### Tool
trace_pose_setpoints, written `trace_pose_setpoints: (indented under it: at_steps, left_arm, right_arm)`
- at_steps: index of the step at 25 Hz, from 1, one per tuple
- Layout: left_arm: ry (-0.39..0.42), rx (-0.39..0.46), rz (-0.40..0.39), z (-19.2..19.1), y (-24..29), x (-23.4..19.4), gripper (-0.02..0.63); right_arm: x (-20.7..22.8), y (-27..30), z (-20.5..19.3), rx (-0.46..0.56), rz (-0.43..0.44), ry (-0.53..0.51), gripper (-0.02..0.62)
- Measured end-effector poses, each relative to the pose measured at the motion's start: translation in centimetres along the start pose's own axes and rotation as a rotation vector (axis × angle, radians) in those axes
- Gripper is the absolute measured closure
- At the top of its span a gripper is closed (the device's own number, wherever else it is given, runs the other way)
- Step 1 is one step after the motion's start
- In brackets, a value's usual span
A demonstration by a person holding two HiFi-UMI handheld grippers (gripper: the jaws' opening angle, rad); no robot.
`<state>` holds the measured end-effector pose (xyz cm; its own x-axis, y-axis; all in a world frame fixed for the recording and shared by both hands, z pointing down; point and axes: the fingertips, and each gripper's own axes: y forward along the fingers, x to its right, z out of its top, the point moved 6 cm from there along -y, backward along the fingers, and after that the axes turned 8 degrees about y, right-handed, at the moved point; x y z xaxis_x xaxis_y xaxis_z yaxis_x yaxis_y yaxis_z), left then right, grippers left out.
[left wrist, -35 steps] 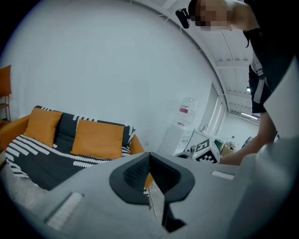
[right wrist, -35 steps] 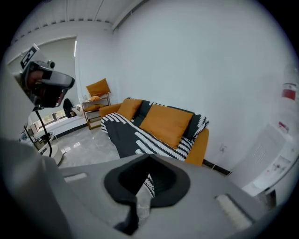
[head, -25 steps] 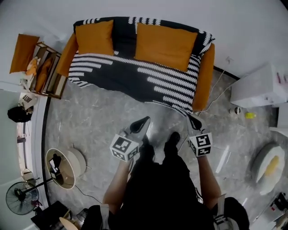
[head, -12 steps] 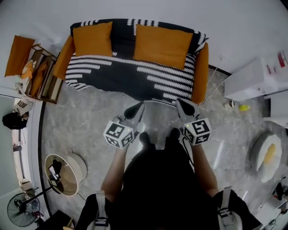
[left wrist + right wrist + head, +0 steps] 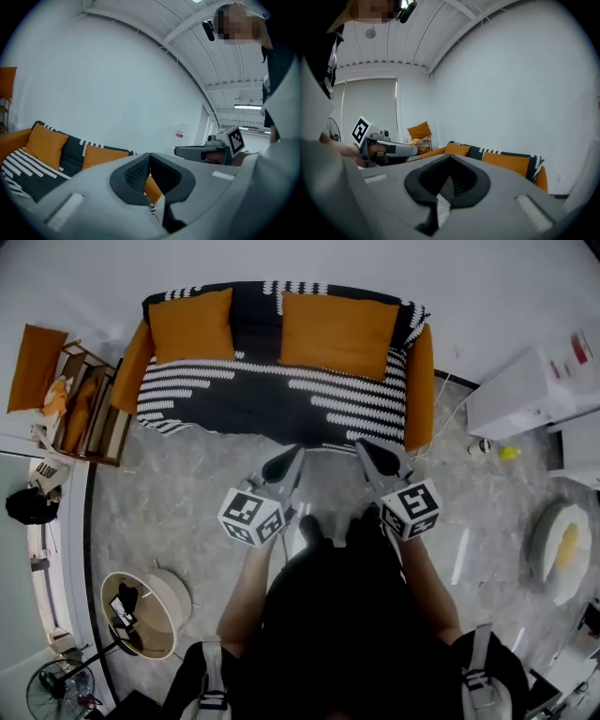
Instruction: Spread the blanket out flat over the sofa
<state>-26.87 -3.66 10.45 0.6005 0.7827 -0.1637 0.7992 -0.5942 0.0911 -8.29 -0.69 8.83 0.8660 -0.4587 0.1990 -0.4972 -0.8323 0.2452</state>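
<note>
A black blanket (image 5: 272,399) with white stripes lies over the seat and back of the orange sofa (image 5: 419,381). Two orange cushions (image 5: 190,322) (image 5: 339,334) lean on its back. Both grippers hover over the floor just in front of the sofa's front edge, pointing at it. My left gripper (image 5: 289,463) is shut with nothing in it, and so is my right gripper (image 5: 367,451). The left gripper view shows its jaws (image 5: 149,157) closed, with the blanket (image 5: 28,168) at the lower left. The right gripper view has closed jaws (image 5: 450,159) and the sofa (image 5: 506,161) beyond them.
A wooden shelf (image 5: 89,399) with orange items stands left of the sofa. A white cabinet (image 5: 525,395) is at the right, with a small yellow object (image 5: 509,452) on the floor by it. A round lamp (image 5: 141,615) and a fan (image 5: 52,690) are at the lower left.
The person has stepped closer to the sofa. Both grippers have moved forward, and their tips now reach its front edge. Both stay shut.
</note>
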Motion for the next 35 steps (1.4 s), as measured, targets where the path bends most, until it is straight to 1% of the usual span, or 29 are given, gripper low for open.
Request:
trace_pose_setpoints:
  at_steps: [5,15,27,35]
  left_arm:
    - [0.009,0.005,-0.008,0.2,-1.1,-0.2,0.595]
    - [0.028,0.001,-0.022,0.3,-1.8,0.3,0.595]
    - [0.031,0.002,-0.044,0.2,-1.4,0.8,0.595]
    - [0.029,0.01,-0.042,0.6,-1.3,0.1,0.595]
  right_arm:
    - [-1.7,0.3,-0.3,0.016,0.026,0.015,0.597]
    - [-2.3,0.1,-0.8,0.005,0.009,0.01,0.595]
    - [-2.9,0.8,-0.7,-0.015,0.022,-0.025,0.595]
    - [-3.2,1.2,-0.5,-0.022,0.022,-0.044,0.596]
